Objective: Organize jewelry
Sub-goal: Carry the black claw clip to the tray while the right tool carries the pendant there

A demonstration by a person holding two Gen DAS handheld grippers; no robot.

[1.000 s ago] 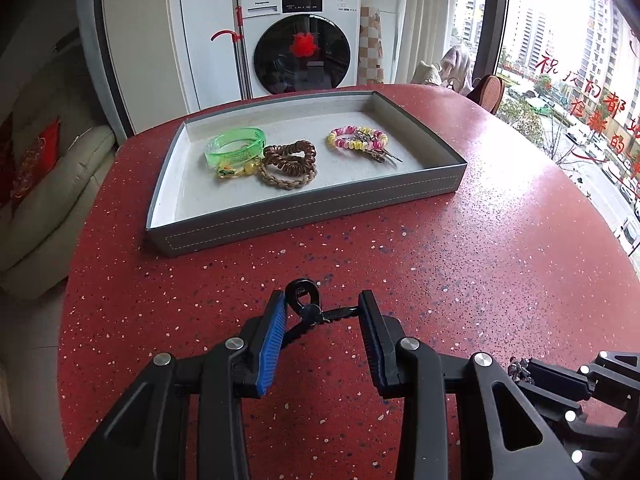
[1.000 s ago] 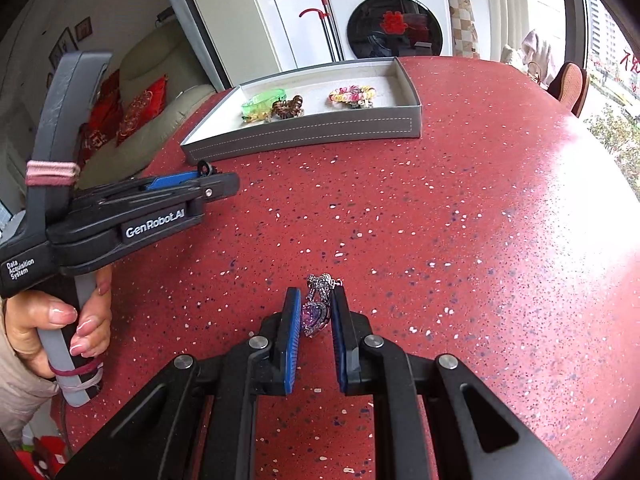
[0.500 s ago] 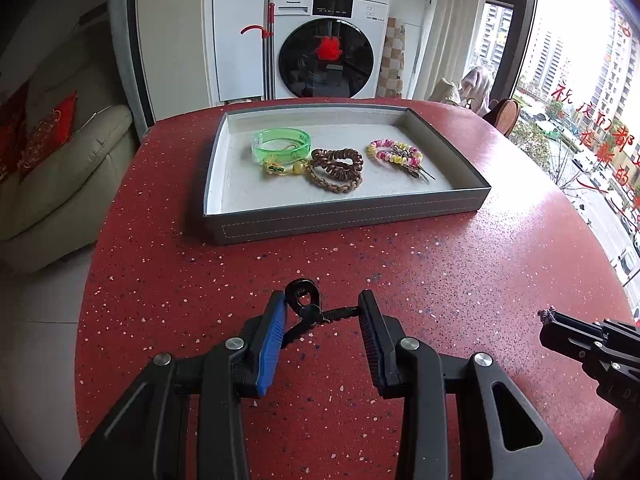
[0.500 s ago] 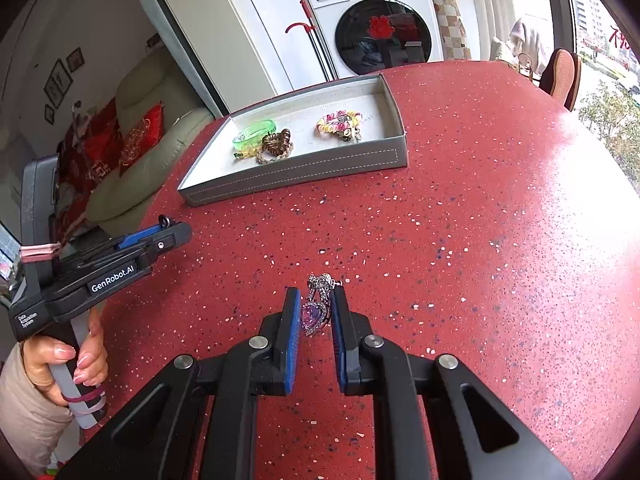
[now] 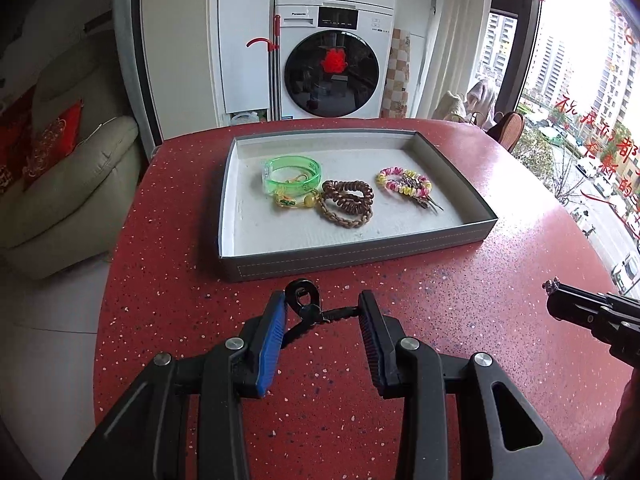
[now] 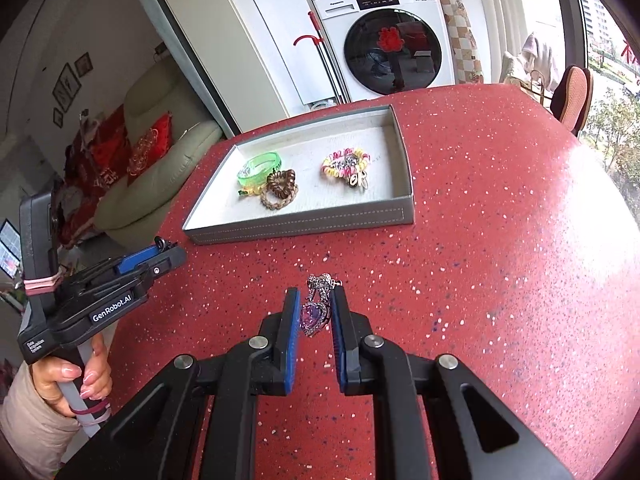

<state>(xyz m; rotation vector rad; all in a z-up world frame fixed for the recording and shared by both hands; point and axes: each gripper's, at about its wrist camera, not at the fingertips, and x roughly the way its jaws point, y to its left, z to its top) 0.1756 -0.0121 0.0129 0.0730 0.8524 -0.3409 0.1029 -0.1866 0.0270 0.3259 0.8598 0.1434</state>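
Observation:
A grey tray (image 5: 352, 258) (image 6: 304, 226) on the red table holds a green bangle (image 5: 291, 175) (image 6: 258, 168), a brown coil hair tie (image 5: 347, 200) (image 6: 281, 184) and a pink-yellow coil tie (image 5: 403, 182) (image 6: 346, 164). My left gripper (image 5: 322, 310) is shut on a black hair clip (image 5: 305, 307), held above the table just in front of the tray. It shows in the right wrist view (image 6: 166, 254). My right gripper (image 6: 315, 308) is shut on a purple heart pendant (image 6: 314, 314) with a silver chain, above the table. It shows in the left wrist view (image 5: 554, 298).
The red speckled table (image 6: 500, 240) curves off at left and right. A washing machine (image 5: 332, 68), a beige sofa (image 5: 68, 184) and a chair (image 6: 572, 96) stand beyond the table. A window is at the right.
Both grippers have lifted and moved toward the tray, each still holding its item. The tray looks nearer and more centred in both views.

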